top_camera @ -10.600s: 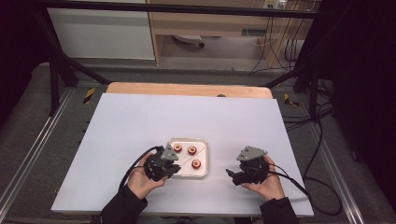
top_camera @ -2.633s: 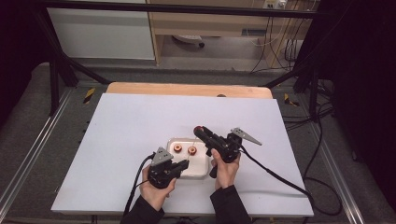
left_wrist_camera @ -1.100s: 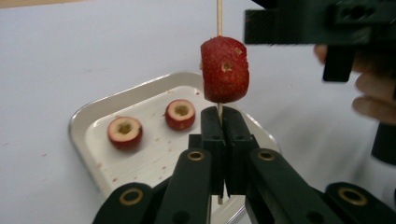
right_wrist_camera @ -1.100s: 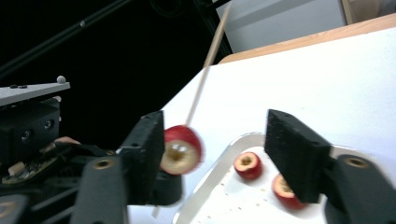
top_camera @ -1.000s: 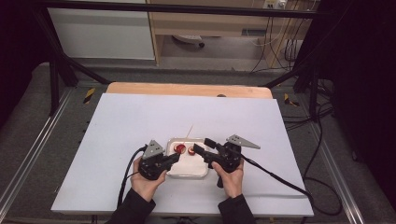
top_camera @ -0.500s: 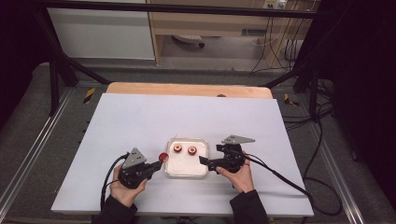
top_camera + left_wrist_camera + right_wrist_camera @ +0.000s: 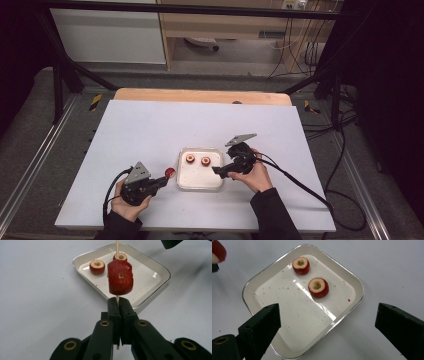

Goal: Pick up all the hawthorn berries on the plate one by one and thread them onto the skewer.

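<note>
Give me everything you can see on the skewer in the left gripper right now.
The skewer is a thin, pale stick, wood by the look of it. The left gripper is shut on its lower part, with a short end poking out below the fingers. One red fruit piece, cut flat with a small hole in its face, is threaded on it just above the fingers. The stick runs on past the fruit and out of the frame, held over the table beside the white tray, apart from the two pieces in it.

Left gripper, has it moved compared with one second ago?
Yes. The left gripper, shut on the skewer, has pulled left, from over the tray's left edge to the table beside it.
</note>
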A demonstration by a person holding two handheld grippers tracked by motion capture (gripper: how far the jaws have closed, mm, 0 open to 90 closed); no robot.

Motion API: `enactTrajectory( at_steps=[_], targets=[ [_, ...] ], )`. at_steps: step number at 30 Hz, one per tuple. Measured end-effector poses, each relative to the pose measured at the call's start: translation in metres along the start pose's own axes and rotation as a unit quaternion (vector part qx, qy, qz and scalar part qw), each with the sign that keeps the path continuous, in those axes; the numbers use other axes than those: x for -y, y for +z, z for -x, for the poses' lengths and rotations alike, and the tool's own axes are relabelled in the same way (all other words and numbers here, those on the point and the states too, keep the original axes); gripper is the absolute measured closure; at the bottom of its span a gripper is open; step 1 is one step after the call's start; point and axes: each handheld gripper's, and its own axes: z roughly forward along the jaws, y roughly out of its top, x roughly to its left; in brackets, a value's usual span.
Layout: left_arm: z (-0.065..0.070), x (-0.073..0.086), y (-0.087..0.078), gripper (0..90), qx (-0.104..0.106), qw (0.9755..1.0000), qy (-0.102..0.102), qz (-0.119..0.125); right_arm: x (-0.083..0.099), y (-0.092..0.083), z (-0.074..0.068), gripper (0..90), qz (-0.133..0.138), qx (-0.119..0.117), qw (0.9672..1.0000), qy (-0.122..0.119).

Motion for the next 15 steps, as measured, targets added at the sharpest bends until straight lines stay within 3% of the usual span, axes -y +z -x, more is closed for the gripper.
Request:
enactTrajectory(
  at_steps=[7,15],
  targets=[
    [-0.002,0.001,0.001,88.5,0.000,1.0000,-0.001,-0.004,-0.013,0.010,-0.004,7.0,-0.038,0.002,0.9988,-0.032],
    [-0.003,0.003,0.002,88.5,0.000,1.0000,-0.003,-0.006,-0.035,0.022,-0.005,8.1,-0.068,0.003,0.9969,-0.040]
  ],
)
